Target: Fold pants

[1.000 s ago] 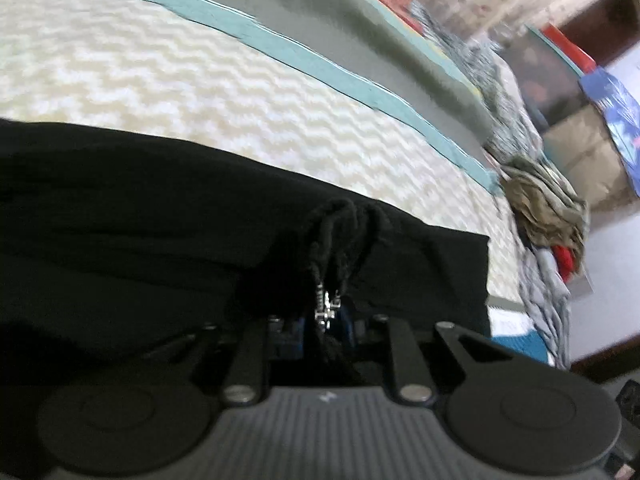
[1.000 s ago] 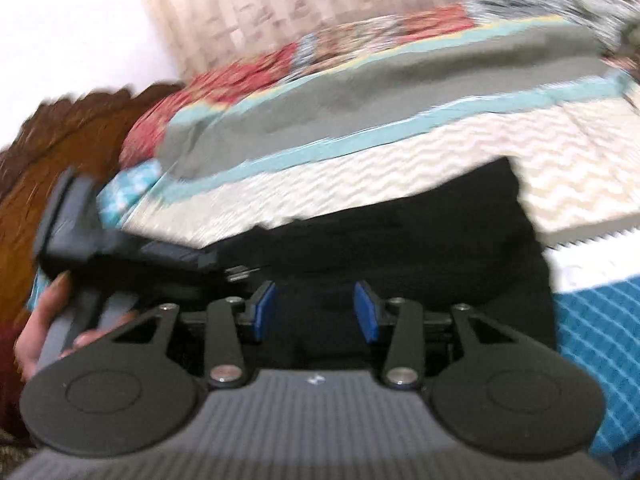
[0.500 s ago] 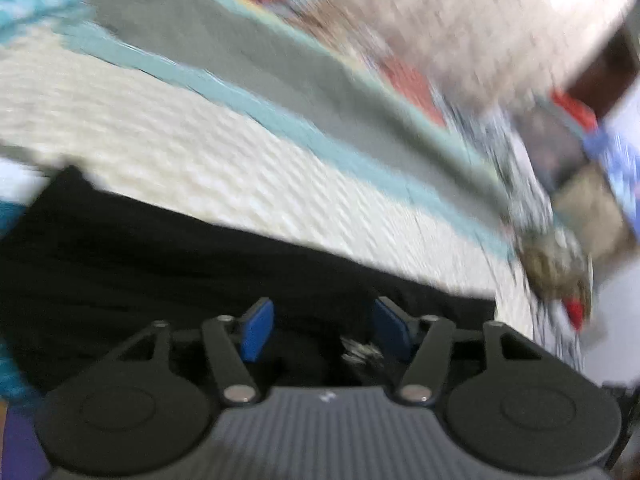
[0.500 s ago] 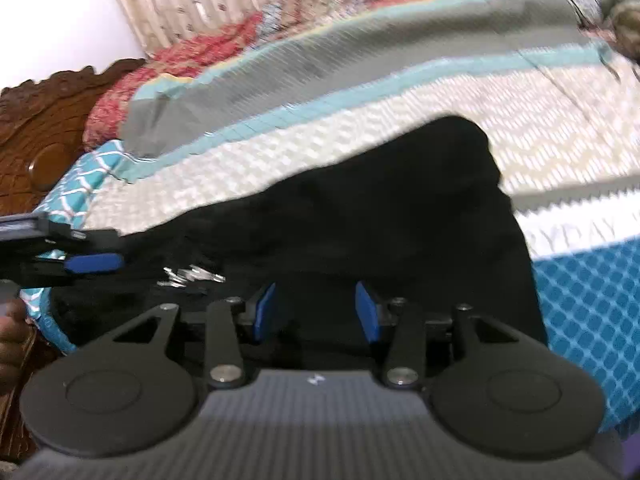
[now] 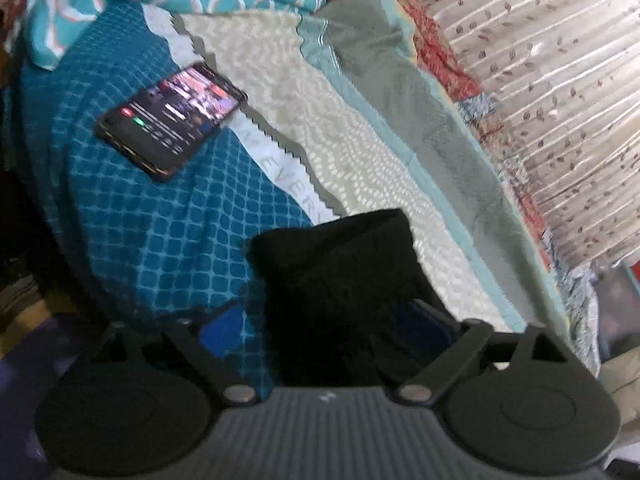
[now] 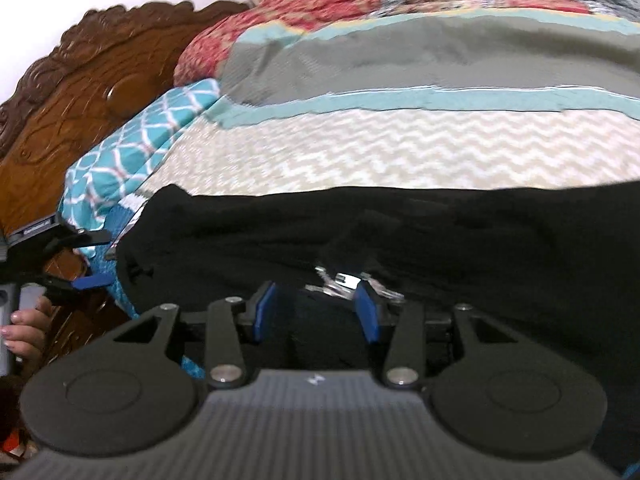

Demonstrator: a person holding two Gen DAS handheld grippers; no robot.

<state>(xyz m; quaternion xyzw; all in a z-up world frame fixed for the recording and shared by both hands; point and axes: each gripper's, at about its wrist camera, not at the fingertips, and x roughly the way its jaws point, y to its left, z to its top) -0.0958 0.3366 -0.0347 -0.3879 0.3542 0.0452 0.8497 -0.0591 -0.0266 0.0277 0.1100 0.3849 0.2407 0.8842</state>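
Note:
The black pants (image 6: 400,236) lie flat across the patterned bedspread (image 6: 360,148). Metal drawstring tips (image 6: 344,282) rest on the cloth near my right gripper (image 6: 316,310), which is open, its blue pads (image 6: 366,310) low over the near edge of the pants. In the left wrist view one end of the pants (image 5: 340,280) runs between the wide-apart blue pads (image 5: 222,330) of my open left gripper (image 5: 320,332). The left gripper also shows at the left edge of the right wrist view (image 6: 76,260), open, beside the end of the pants.
A phone (image 5: 172,120) with a lit screen lies on the blue checked part of the bedspread (image 5: 140,220), beyond the pants' end. A teal patterned pillow (image 6: 128,148) and a carved wooden headboard (image 6: 80,92) stand at the left. A curtain (image 5: 560,100) hangs behind the bed.
My left gripper has let go of the drawstring and opened wide, then swung left to the end of the pants. My right gripper stays open and has moved over the drawstring tips.

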